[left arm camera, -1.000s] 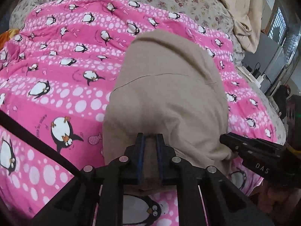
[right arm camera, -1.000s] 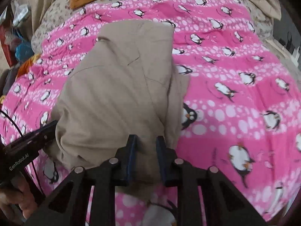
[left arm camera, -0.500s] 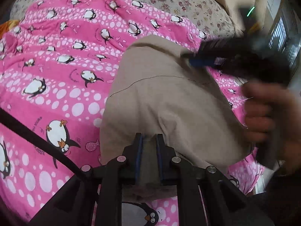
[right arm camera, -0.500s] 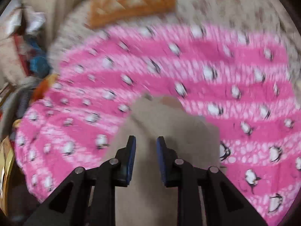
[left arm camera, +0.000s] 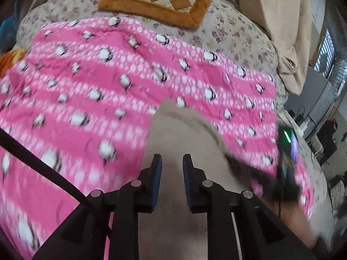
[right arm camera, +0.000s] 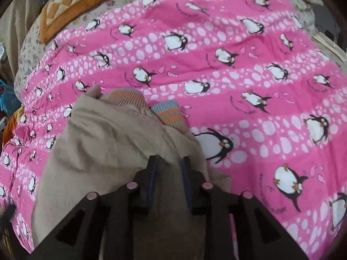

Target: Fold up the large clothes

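Note:
A beige garment (left arm camera: 182, 143) lies bunched on a pink penguin blanket (left arm camera: 86, 91). In the right wrist view the garment (right arm camera: 104, 143) shows two striped rib cuffs (right arm camera: 169, 114) at its far end. My left gripper (left arm camera: 172, 162) is over the near part of the garment, its jaws a small gap apart with beige cloth between them. My right gripper (right arm camera: 169, 162) has beige cloth between its fingers (right arm camera: 151, 173). The other hand and its gripper appear blurred at the right of the left wrist view (left arm camera: 286, 173).
An orange checked cushion (left arm camera: 156, 0) lies at the far end of the floral bed cover (left arm camera: 234, 32). A beige curtain (left arm camera: 282, 21) hangs at the right. The pink blanket (right arm camera: 249, 75) spreads wide to the right of the garment.
The garment's far end has been folded toward me, so it now covers a shorter patch and its striped cuffs show. Both grippers have swung forward over the blanket and back.

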Demonstrator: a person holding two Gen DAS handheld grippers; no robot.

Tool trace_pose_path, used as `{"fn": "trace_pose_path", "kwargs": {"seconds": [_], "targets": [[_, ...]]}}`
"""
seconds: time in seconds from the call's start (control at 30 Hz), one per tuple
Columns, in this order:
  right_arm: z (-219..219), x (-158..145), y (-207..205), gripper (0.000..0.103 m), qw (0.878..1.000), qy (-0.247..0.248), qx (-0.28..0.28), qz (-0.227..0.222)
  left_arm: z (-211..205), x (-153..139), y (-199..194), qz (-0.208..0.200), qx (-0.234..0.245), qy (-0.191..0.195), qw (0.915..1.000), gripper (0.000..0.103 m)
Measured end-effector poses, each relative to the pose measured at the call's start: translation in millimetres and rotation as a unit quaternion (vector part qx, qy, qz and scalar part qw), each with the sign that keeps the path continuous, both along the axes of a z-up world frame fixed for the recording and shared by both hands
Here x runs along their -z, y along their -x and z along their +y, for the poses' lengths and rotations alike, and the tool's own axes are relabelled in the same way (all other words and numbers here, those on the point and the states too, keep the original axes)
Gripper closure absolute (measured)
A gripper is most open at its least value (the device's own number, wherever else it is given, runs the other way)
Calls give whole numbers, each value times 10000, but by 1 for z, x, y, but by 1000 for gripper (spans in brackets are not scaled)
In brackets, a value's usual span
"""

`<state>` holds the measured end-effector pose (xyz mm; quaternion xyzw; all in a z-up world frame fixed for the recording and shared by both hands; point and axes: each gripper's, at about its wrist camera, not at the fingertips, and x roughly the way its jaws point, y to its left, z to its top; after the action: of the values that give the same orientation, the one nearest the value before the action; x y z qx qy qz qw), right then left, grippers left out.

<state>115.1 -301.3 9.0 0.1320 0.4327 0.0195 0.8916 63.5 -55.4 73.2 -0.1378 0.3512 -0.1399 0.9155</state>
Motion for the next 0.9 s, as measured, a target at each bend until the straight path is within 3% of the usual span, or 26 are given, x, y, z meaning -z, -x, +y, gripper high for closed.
{"fn": "trace_pose_path", "kwargs": {"seconds": [0.17,0.23,0.27,0.33,0.4,0.47,0.6,0.9], "targets": [[-6,-39,22,71,9982,75,87,-590,-22,-9,-75,356,-70,-214,9991,95],[-1,-50,25,56,9963,276,58,-817,-31,0,-92,322,15,-216,9992,85],[2,-48,24,51,9964,318,30,-779,-34,10,-97,411,33,-170,9990,79],[5,-23,12,48,9993,340,26,-177,-42,52,-102,829,26,-333,9960,77],[4,8,2,47,9992,63,27,390,-47,84,-93,605,48,-650,9960,73],[5,15,1,42,9992,66,75,382,-39,81,-89,422,-56,-413,9982,73],[13,13,1,35,9987,398,136,292,-33,83,-92,487,-24,-255,9985,72],[15,17,4,26,9975,613,308,155,-32,83,-94,471,-46,-110,9988,72]]}}
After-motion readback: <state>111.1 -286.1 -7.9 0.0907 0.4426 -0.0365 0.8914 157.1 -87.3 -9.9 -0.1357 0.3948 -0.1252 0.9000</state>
